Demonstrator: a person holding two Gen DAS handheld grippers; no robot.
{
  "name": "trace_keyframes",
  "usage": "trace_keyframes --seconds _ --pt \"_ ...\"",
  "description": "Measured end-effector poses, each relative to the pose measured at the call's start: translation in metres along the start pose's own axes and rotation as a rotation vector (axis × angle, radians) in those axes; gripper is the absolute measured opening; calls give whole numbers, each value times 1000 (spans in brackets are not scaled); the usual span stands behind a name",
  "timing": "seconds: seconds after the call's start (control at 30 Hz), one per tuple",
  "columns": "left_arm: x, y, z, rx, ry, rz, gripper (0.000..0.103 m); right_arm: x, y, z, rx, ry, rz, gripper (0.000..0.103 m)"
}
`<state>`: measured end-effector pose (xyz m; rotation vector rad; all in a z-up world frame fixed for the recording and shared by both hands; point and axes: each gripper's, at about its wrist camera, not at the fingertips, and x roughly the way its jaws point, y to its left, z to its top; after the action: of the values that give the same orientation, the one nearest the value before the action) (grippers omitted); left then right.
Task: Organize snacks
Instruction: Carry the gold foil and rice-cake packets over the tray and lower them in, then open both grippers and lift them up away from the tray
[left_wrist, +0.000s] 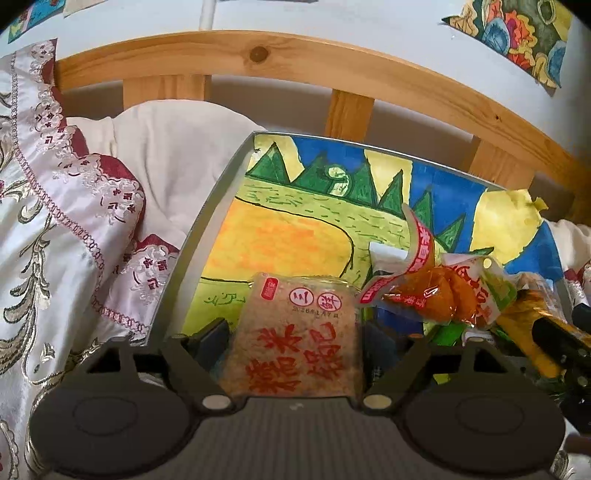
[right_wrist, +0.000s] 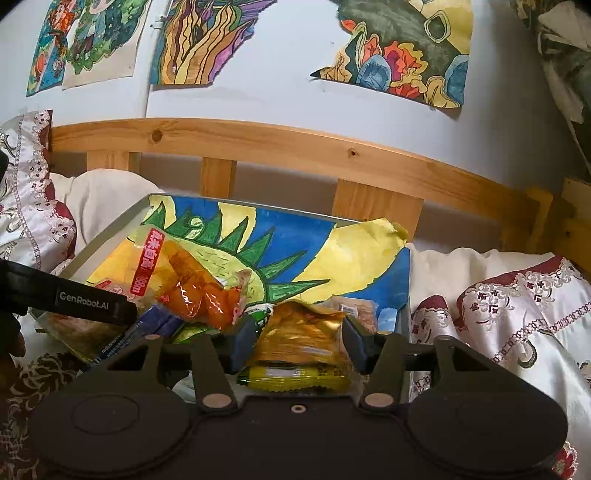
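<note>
A grey tray (left_wrist: 207, 206) lined with a bright painted paper lies on the bed. In the left wrist view my left gripper (left_wrist: 295, 339) is shut on a brown rice-cracker packet with red characters (left_wrist: 295, 332), held at the tray's near edge. An orange snack bag (left_wrist: 436, 291) lies to its right, also in the right wrist view (right_wrist: 195, 291). My right gripper (right_wrist: 301, 341) is shut on a golden-yellow packet (right_wrist: 303, 336) over the tray's near right part (right_wrist: 404, 310). A blue packet (right_wrist: 155, 321) lies to the left.
A wooden bed rail (right_wrist: 295, 147) runs behind the tray. White and maroon embroidered bedding (left_wrist: 55, 221) lies left of the tray and also on its right (right_wrist: 517, 302). Paintings hang on the wall (right_wrist: 399, 55). The left gripper's black body (right_wrist: 74, 299) crosses the right wrist view.
</note>
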<state>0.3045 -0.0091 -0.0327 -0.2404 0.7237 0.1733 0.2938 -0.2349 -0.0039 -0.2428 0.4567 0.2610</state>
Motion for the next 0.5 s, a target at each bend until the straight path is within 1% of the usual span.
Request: trace_keyframes --seconds 0.2,0.23,0.3,0.5 --pt "-13 1 -1 -11 -25 -23 93 -6 2 2 -1 -25 -2 67" --pt "-16 1 -1 -11 -35 -25 95 -8 3 2 -3 -32 -4 71" --pt "-24 0 0 -8 -57 -30 98 -13 5 4 -6 -50 -10 77" --pt "-51 2 1 -7 -129 -36 102 -36 5 11 1 -117 -37 89"
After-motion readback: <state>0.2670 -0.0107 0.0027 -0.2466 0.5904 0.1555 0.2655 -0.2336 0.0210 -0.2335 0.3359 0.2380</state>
